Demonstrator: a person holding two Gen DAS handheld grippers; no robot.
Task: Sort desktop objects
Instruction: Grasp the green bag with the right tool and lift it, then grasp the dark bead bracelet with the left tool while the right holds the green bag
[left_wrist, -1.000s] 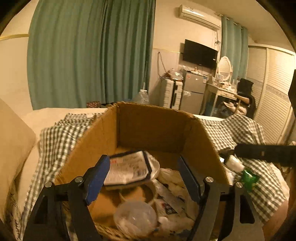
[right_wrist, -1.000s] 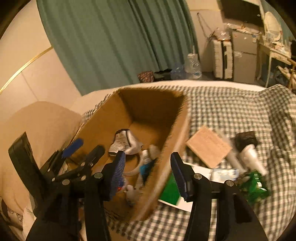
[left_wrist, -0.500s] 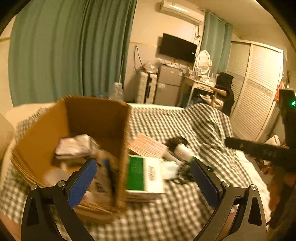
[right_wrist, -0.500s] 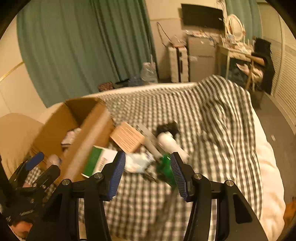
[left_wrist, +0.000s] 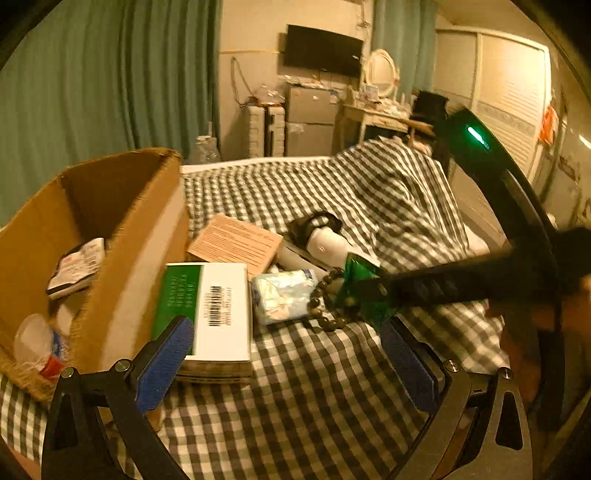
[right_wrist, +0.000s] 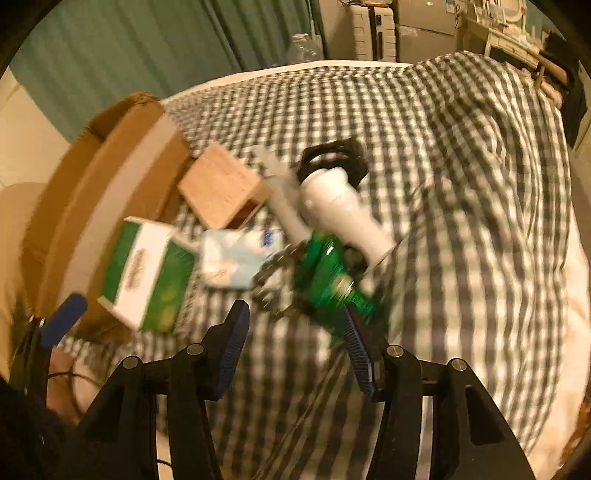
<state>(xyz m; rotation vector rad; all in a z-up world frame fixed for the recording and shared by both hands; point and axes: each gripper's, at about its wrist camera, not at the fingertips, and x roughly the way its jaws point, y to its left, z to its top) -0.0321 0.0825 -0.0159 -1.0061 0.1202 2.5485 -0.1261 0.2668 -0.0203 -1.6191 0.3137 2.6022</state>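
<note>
Two handheld grippers hover over a bed covered with a checked blanket (left_wrist: 369, 199). We see the left gripper (left_wrist: 288, 363) low in its own view, angled downward, its blue-padded fingers (left_wrist: 166, 363) spread wide apart with nothing between them. The right gripper (right_wrist: 295, 354) tilts more steeply down; its fingers (right_wrist: 231, 350) stand partly apart and nothing is clamped between them. In the left view, the right gripper's dark body crosses the frame from the right, just above the pile of things.

An open cardboard box (left_wrist: 136, 236) sits at the left on the bed, holding a packet (left_wrist: 77, 264) and some small items we cannot make out. Just beside its right wall lies a green-and-white carton (left_wrist: 208, 306) flat on the blanket, its long axis running from the left gripper away toward the far side of the bed, barcode up. Beyond it a tan flat box (left_wrist: 236, 242) lies tilted, one end propped on the things beside it. To the right are a pale tissue pack (left_wrist: 282, 295), a string of dark beads (left_wrist: 325, 306), a shiny green wrapper (right_wrist: 328, 273) just ahead of the right gripper's right finger, and a white bottle (right_wrist: 340, 203) lying on its side, its long axis slanting from upper left to lower right in the right view. That view is blurred.
</note>
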